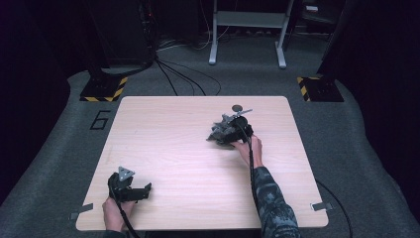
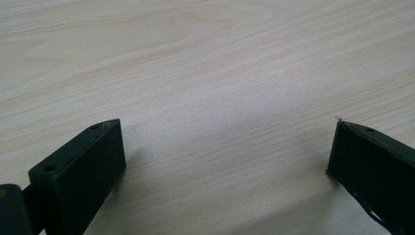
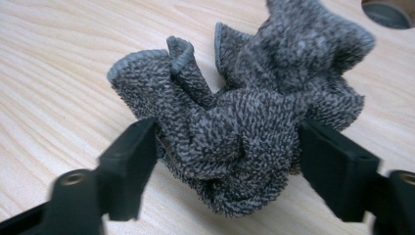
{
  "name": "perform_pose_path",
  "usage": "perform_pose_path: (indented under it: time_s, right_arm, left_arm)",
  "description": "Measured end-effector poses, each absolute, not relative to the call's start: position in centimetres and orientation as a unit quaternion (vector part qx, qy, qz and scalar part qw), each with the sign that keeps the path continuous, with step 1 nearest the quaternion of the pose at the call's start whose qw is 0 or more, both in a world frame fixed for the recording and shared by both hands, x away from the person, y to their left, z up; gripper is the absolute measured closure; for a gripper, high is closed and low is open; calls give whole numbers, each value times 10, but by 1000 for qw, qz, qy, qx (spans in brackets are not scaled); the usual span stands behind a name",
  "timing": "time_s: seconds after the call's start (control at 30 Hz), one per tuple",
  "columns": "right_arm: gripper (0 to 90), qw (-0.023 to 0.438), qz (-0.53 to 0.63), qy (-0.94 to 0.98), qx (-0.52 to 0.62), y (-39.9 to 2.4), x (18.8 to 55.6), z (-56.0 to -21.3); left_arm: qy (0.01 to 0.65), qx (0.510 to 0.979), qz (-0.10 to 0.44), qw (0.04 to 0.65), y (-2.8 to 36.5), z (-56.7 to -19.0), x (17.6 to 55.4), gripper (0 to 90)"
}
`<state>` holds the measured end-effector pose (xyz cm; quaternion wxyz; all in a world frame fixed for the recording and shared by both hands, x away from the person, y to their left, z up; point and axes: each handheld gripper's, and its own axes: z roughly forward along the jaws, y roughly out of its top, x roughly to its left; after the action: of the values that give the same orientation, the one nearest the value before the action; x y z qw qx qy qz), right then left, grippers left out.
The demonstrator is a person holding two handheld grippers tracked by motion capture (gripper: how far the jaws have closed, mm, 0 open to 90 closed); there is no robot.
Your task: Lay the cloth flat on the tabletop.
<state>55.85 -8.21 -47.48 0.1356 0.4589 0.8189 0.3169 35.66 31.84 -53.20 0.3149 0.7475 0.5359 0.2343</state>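
Note:
A crumpled grey terry cloth lies on the light wooden table, right of the middle. My right gripper has one black jaw on each side of the bunched cloth, and both pads press into it. From above, the cloth pokes out just left of that gripper, held by a hand in a patterned sleeve. Down at the near left corner my left gripper rests low over the table. Its jaws stand wide apart with bare wood between them.
A round hole in the tabletop lies just beyond the cloth. Two stand bases with yellow-black tape sit on the floor past the far corners. Cables and a metal frame lie further back.

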Motion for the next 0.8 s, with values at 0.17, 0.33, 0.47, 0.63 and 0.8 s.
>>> perform_pose_path:
  time_s: [0.17,0.33,0.47,0.63,0.8]
  right_arm:
    - [377,132,318,815,467,-82,560,-479]
    - [532,131,318,816,465,-81,557,-481]
    - [664,123,329,813,464,-82,556,-483]
    - [704,125,340,810,462,-82,554,-482]
    - [711,128,359,805,454,-82,546,-475]
  left_arm:
    - [536,748,234,315,318,-532,357,4]
    - [536,747,235,315,318,-532,357,4]
    - [535,748,233,314,319,-532,357,4]
    - [536,748,233,315,319,-532,357,4]
    - [536,747,235,315,318,-532,357,4]
